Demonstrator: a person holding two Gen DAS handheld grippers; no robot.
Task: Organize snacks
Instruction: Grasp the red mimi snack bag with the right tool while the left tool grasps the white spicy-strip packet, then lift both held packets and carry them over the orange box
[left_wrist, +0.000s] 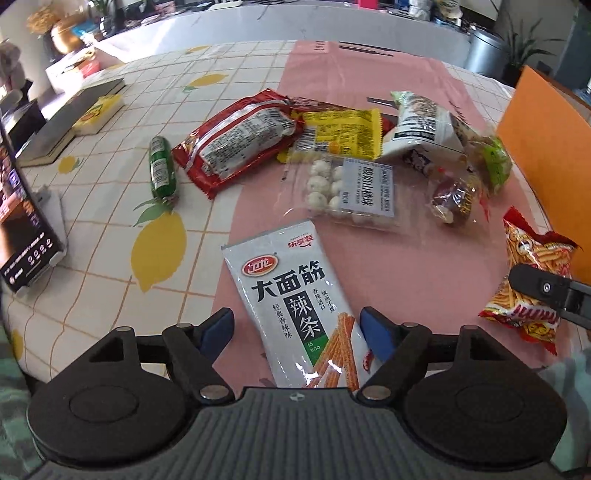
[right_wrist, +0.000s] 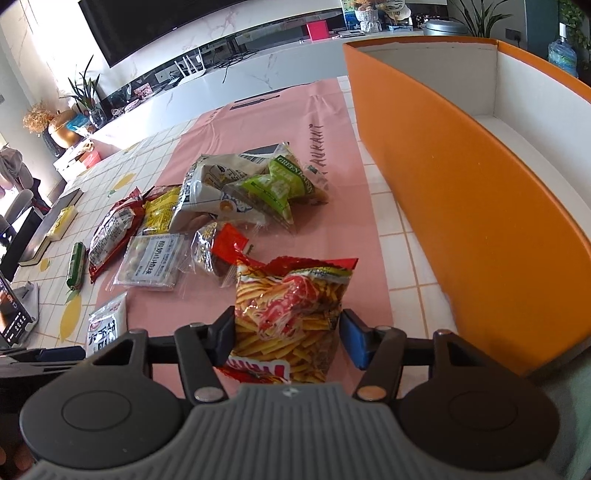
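R tool (right_wrist: 286, 330) straddles red crinkly chip bag (right_wrist: 291, 310), near pink mat, pads not clamped; may slip. L tool (left_wrist: 297, 330) wide open over grey foil latiao pack (left_wrist: 295, 306). Orange box (right_wrist: 461, 177) right.

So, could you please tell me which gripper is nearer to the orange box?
Right. The right gripper straddles the red chip bag just beside the orange box; the left gripper is farther away, over the white latiao packet.

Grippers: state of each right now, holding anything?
Left gripper: open, straddling the white packet, not clamped.
Right gripper: open around the red snack bag; left pad touches, right pad apart.
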